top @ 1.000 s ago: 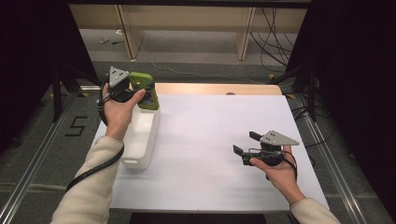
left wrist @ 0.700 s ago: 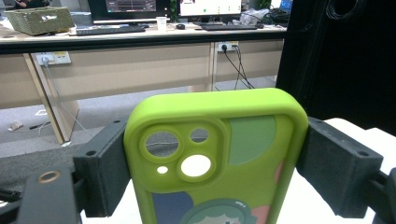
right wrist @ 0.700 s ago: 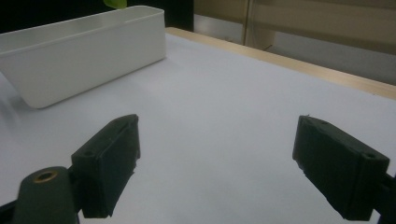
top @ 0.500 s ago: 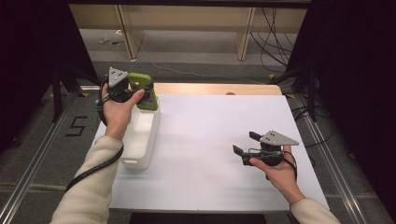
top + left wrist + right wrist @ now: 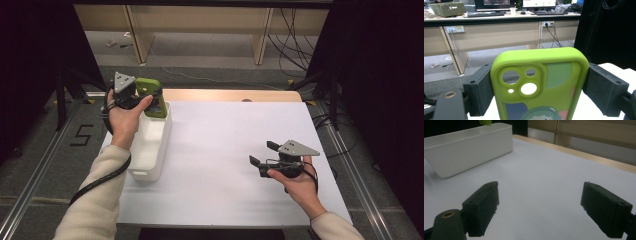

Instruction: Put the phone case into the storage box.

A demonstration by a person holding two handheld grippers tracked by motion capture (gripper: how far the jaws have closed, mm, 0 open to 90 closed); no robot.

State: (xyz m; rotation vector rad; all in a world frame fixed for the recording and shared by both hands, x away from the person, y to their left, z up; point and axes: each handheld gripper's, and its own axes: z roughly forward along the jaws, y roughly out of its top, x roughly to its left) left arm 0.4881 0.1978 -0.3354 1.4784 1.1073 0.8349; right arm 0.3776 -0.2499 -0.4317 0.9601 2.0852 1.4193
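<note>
My left tool [image 5: 150,97] is clamping the green phone case [image 5: 537,85] upright over the white bin [image 5: 150,145], while my right tool [image 5: 264,154] is hovering wide open, holding nothing

Place: you're in an office-lab.
Signs: monitors [image 5: 539,3], keyboard [image 5: 485,14], wall sockets [image 5: 455,29], floor cables [image 5: 295,30] beyond your bench [image 5: 240,150].

Left gripper [image 5: 537,90] jaws clamp green phone case [image 5: 541,85] by its sides, upright, camera cutouts up; desks and floor behind.
</note>
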